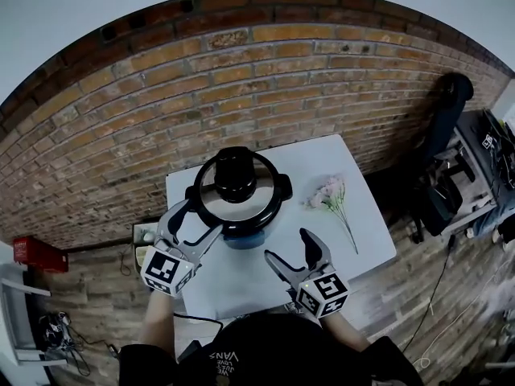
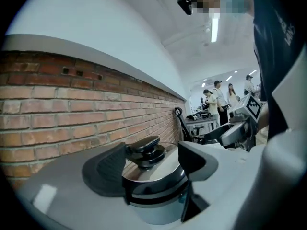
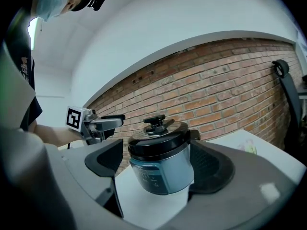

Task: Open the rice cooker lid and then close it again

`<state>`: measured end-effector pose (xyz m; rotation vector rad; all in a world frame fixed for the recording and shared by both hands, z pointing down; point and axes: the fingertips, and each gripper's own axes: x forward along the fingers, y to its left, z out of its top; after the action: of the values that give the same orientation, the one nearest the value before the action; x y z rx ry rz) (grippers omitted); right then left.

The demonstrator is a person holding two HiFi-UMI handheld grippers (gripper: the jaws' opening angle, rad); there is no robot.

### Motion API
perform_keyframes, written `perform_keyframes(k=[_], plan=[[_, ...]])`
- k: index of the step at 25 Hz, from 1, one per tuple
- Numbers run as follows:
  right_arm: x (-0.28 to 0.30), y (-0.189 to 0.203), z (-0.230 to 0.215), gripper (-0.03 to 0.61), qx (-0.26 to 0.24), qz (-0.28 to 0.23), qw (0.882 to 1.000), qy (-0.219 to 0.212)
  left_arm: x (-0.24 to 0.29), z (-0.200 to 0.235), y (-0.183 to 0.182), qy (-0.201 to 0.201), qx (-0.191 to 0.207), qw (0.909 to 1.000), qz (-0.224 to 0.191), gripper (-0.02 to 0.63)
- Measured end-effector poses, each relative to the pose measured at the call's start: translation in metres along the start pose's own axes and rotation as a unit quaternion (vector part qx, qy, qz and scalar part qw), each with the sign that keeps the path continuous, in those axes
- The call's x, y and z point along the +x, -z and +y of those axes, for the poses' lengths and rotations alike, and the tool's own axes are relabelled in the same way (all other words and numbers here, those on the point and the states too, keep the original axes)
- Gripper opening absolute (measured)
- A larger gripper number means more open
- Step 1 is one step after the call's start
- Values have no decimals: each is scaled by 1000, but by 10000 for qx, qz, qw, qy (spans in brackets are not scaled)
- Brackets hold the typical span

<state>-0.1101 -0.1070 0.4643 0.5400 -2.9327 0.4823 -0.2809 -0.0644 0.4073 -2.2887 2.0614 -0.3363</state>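
Left tongs [image 1: 197, 223]: at the rice cooker's [image 3: 160, 164] 8 o'clock, jaws apart, nothing clamped. In the left gripper view the two jaws frame the lid [image 1: 259, 206], with the black knob [image 1: 235, 175] in the gap but further off. Tips are close to the pot's rim; contact can't be told. They look lined up on the lid, likely because this side does the lifting.

Rice cooker: stands upright on the white worktop [image 1: 358, 232], middle toward 12 o'clock, close to the brick wall. Blue-grey body with the panel facing the person. Glass lid sits flat on the pot, knob on top, side handles at 9 and 3 o'clock. Lid closed, so the opening step is not yet begun.

Right tongs [image 1: 288, 248]: at the cooker's 5 o'clock, near but short of it, jaws apart, empty. The right gripper view shows the cooker body centred between the jaws at a distance, bare worktop in between. It probably waits there to steady the pot when the lid comes up.

Pink flowers [image 1: 328, 194]: lying flat at the cooker's 3 o'clock, stem toward 5 o'clock, apart from the pot and out of the lid's way.

Next move needs the left jaws on the knob, which is low and rounded, so slipping is a risk.
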Motion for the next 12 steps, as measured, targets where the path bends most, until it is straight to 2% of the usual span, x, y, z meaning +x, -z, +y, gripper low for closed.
perform_keyframes(k=[3, 7, 12], plan=[[6, 1, 5, 430, 37, -60, 9999, 152, 12, 12, -8, 400, 212, 9990, -16, 321], [10, 4, 9, 430, 173, -153, 9989, 400, 37, 18, -19, 1072, 482, 9931, -13, 321], [7, 6, 16, 430, 229, -209, 9975, 637, 69, 14, -23, 1905, 1121, 9749, 256, 321]])
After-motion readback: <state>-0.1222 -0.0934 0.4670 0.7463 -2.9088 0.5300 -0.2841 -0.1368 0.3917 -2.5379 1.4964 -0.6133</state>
